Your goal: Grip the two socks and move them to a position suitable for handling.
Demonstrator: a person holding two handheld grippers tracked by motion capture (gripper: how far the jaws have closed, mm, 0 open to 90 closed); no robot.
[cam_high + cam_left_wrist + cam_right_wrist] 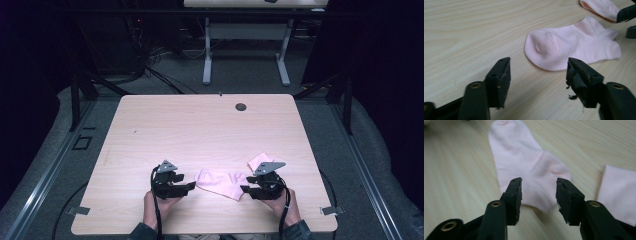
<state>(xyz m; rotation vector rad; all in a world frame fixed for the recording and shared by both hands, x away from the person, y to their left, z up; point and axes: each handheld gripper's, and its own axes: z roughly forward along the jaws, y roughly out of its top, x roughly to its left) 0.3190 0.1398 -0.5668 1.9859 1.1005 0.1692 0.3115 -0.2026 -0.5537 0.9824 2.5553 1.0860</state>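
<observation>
While both grippers sit low at the near edge of the table point(150, 120), the pink sock point(219, 183) lies flat between them, its long axis running roughly left to right across the table; toe end toward the left gripper point(186, 188), cuff end toward the right gripper point(246, 190). In the left gripper view the jaws stand spread with bare wood between them; the sock point(571, 47) lies just ahead and to the right of the gap, toe nearest, not touched. In the right gripper view the jaws are spread too, straddling the near end of the sock point(524, 165); pads apart from the cloth, no pinch; this hand is judged the nearer one for a grasp. A second pink sock point(260, 160) lies just beyond the right gripper; its edge shows beside the right jaw point(619, 192) and at the top of the left gripper view point(599, 7); whether the two socks touch I cannot tell. No brand, label or readable writing on socks, grippers or table.
</observation>
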